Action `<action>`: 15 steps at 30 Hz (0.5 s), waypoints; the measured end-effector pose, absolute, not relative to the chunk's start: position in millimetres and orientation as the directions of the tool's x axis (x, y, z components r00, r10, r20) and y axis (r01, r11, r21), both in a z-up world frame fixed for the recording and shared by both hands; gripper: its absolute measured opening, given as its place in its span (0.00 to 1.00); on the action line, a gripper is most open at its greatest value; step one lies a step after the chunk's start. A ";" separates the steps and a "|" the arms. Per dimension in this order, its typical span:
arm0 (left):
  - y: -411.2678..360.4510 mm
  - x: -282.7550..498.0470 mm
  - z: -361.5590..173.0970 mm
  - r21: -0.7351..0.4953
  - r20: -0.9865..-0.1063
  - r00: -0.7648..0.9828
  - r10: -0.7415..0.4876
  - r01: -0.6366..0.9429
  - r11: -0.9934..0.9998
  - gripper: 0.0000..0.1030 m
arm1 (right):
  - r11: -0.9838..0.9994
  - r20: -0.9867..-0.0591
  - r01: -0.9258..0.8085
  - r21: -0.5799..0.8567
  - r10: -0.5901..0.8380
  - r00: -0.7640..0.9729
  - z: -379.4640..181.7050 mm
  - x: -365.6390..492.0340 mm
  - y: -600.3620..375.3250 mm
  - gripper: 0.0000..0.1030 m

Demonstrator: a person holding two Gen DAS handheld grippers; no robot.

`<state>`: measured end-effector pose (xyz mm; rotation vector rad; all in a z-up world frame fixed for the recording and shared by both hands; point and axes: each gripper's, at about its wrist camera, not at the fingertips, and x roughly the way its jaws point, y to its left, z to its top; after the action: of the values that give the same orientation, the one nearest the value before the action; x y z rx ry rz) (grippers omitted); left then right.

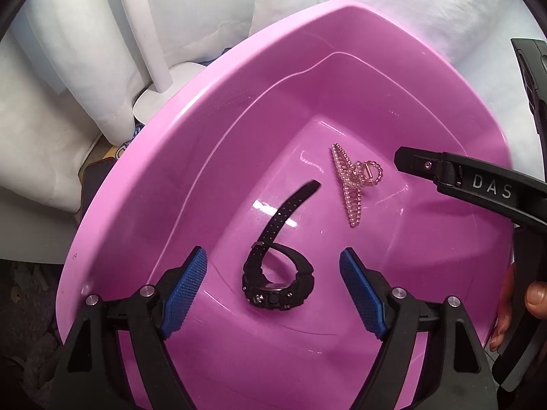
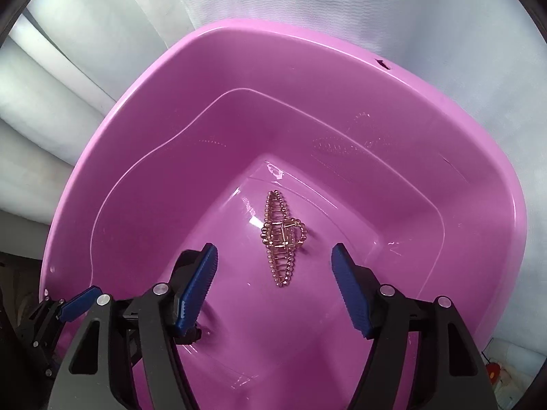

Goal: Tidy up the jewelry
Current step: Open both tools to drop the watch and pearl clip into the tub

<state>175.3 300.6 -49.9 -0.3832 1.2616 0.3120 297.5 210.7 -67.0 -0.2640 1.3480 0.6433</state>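
Note:
A pink plastic basin (image 1: 164, 177) fills the left wrist view and also the right wrist view (image 2: 136, 157). On its floor lie a black wristwatch (image 1: 278, 273) and a pink beaded hair claw clip (image 1: 354, 184). My left gripper (image 1: 273, 290) is open and empty, its blue pads either side of the watch and above it. My right gripper (image 2: 273, 287) is open and empty above the claw clip (image 2: 282, 239). The right gripper's black body (image 1: 478, 188) reaches in from the right in the left wrist view. The watch is hidden in the right wrist view.
White cloth (image 1: 68, 68) surrounds the basin. A white stand with a round base (image 1: 160, 89) is behind the basin's left rim. A dark phone-like object (image 1: 94, 184) lies at the basin's left edge. The left gripper's blue pad (image 2: 77, 299) shows at lower left.

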 end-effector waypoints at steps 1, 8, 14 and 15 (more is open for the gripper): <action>300.7 175.2 -49.5 -0.109 -0.960 0.281 0.018 -0.431 0.896 0.77 | 0.801 -0.957 -0.571 0.182 0.277 0.083 -67.0 295.4 208.4 0.64; 296.4 171.5 -44.1 -0.102 -0.956 0.293 0.030 -0.426 0.899 0.78 | 0.797 -0.957 -0.579 0.171 0.274 0.095 -66.9 290.5 199.1 0.64; 296.5 169.4 -41.7 -0.095 -0.953 0.301 0.041 -0.423 0.901 0.78 | 0.798 -0.958 -0.580 0.164 0.269 0.100 -67.0 287.7 197.4 0.64; 296.7 168.8 -41.1 -0.092 -0.952 0.302 0.044 -0.423 0.901 0.78 | 0.799 -0.958 -0.579 0.163 0.268 0.100 -67.1 287.4 197.4 0.64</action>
<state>168.8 296.7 -41.1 -0.3568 1.2316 0.3187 287.4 197.4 -67.1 -0.2827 1.3315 0.6383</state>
